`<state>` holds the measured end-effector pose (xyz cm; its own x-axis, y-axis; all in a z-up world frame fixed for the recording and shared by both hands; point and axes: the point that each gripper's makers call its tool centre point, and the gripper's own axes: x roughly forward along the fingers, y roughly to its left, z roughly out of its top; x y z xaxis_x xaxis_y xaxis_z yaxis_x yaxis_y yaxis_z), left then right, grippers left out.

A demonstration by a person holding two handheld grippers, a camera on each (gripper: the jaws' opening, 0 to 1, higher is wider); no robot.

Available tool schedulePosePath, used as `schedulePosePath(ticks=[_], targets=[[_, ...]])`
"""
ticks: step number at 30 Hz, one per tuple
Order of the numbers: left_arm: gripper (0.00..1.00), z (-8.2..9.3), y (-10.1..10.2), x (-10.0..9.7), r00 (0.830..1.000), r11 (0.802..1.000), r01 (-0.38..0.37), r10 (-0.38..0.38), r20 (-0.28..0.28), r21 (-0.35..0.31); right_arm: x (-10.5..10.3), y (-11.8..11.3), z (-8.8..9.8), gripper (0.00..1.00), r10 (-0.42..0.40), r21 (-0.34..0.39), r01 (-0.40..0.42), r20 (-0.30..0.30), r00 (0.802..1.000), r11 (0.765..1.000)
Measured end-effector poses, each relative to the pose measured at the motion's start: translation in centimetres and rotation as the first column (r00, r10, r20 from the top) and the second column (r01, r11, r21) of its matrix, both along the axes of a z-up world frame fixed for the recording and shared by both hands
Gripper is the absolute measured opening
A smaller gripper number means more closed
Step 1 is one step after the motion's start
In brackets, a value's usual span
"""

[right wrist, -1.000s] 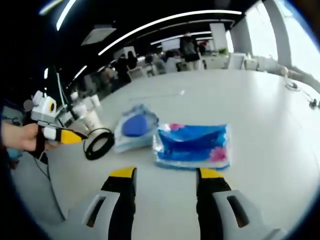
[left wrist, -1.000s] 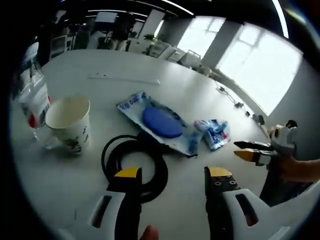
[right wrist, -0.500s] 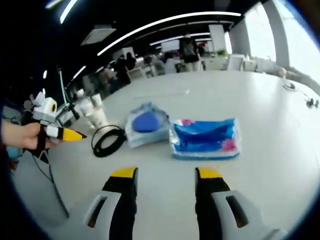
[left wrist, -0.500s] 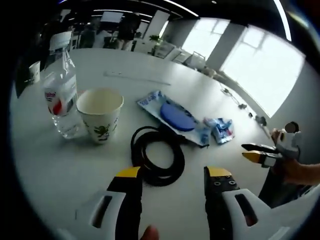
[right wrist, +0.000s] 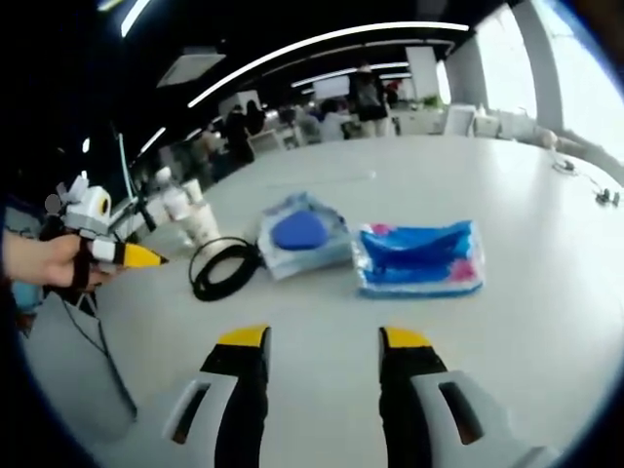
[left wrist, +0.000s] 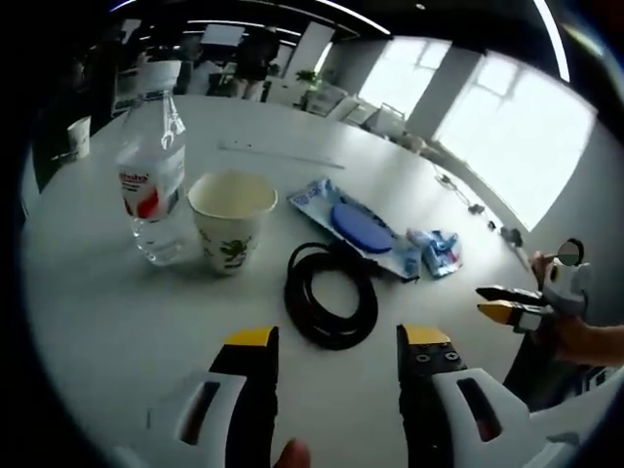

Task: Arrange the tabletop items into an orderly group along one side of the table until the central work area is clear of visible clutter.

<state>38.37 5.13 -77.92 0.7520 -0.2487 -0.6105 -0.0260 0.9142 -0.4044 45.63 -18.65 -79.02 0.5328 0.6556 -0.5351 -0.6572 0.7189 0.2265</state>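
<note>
Ahead of both spread, empty claws, five items lie loosely scattered on the white table [left wrist: 88, 322].

Just beyond the left gripper [left wrist: 336, 343], whose jaws stand apart and hold nothing, lies a coiled black cable [left wrist: 330, 295]; farther off to its left stand a paper cup [left wrist: 232, 217] and, just beside that, a clear water bottle [left wrist: 152, 180], both upright. Past the cable rests a flat packet with a blue disc [left wrist: 363, 223], and beside that a blue and pink tissue pack [left wrist: 441, 251]. Off to the right, the right gripper [left wrist: 499, 301] hovers near the table's edge in a hand [left wrist: 580, 336]. Its own view shows its jaws apart over bare tabletop, with the tissue pack straight ahead and well off.
</note>
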Motion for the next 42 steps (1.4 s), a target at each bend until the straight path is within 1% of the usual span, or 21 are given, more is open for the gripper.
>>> schedulePosePath(ticks=[6, 14, 18, 28, 32, 35, 42], targets=[[0.44, 0.0, 0.2, 0.1, 1.000, 1.000, -0.008, 0.008, 0.000, 0.000, 0.1, 1.0, 0.2, 0.41, 0.009, 0.001, -0.009, 0.002, 1.000, 1.000], [0.43, -0.1, 0.7, 0.6, 0.999, 0.999, -0.033, 0.033, -0.005, -0.001, 0.4, 4.0, 0.4, 0.41, 0.075, 0.015, -0.075, 0.001, 0.997, 0.997], [0.43, -0.2, 1.1, 0.9, 0.999, 0.999, -0.042, 0.042, -0.006, 0.000, 0.7, 5.2, 0.5, 0.41, 0.090, 0.026, -0.090, 0.002, 0.996, 0.996], [0.43, -0.7, 1.8, 1.5, 0.998, 0.998, -0.058, 0.058, -0.019, -0.002, 0.7, 7.4, 0.3, 0.40, 0.146, 0.029, -0.146, -0.004, 0.989, 0.989], [0.43, -1.1, 2.0, 1.9, 0.998, 0.998, -0.063, 0.063, -0.026, -0.008, 0.5, 8.6, 0.1, 0.39, 0.172, 0.030, -0.172, -0.013, 0.985, 0.985], [0.42, -1.3, 2.1, 2.2, 0.998, 0.998, -0.062, 0.061, -0.028, -0.010, 0.4, 9.6, -0.1, 0.36, 0.190, 0.037, -0.189, -0.025, 0.982, 0.981], [0.42, -1.7, 2.5, 2.7, 0.997, 0.998, -0.061, 0.060, -0.039, -0.017, 0.6, 11.1, -0.5, 0.36, 0.217, 0.040, -0.216, -0.039, 0.975, 0.976]])
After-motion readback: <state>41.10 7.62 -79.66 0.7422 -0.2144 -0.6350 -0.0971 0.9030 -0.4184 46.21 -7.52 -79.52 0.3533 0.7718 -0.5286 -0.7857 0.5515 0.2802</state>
